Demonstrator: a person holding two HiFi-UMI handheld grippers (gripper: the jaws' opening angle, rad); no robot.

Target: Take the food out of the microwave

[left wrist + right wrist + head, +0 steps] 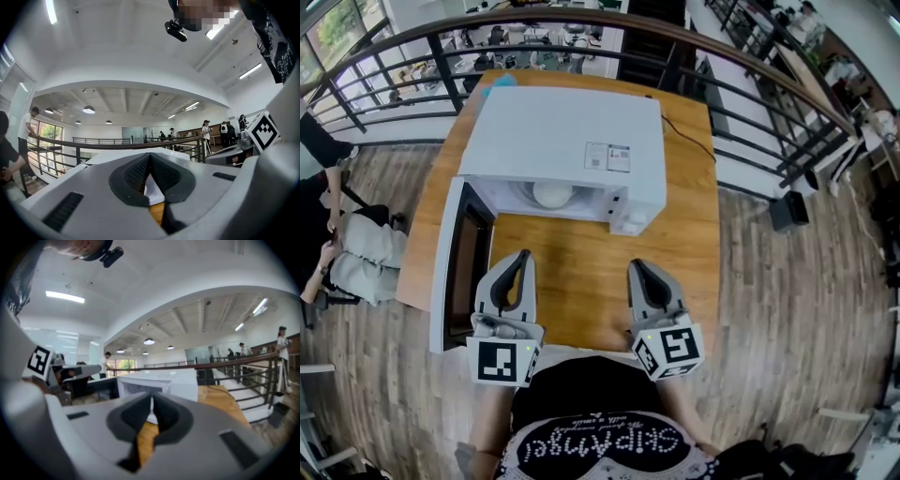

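Note:
A white microwave (567, 136) stands on the wooden table (581, 272) with its door (455, 262) swung open to the left. Inside its cavity sits a pale round piece of food (553, 194) on the turntable. My left gripper (523, 255) hovers over the table near the door, shut and empty. My right gripper (636, 266) is level with it to the right, also shut with nothing held. Both point toward the microwave and are short of it. In the right gripper view the microwave (161, 380) shows ahead past the right gripper (151, 401); in the left gripper view the left gripper (149, 157) blocks most of it.
A dark cable (684, 136) runs across the table behind the microwave. A curved metal railing (750, 103) rings the table's far side. A seated person (337, 253) is on the left by the wooden floor. A black box (789, 211) sits on the floor at right.

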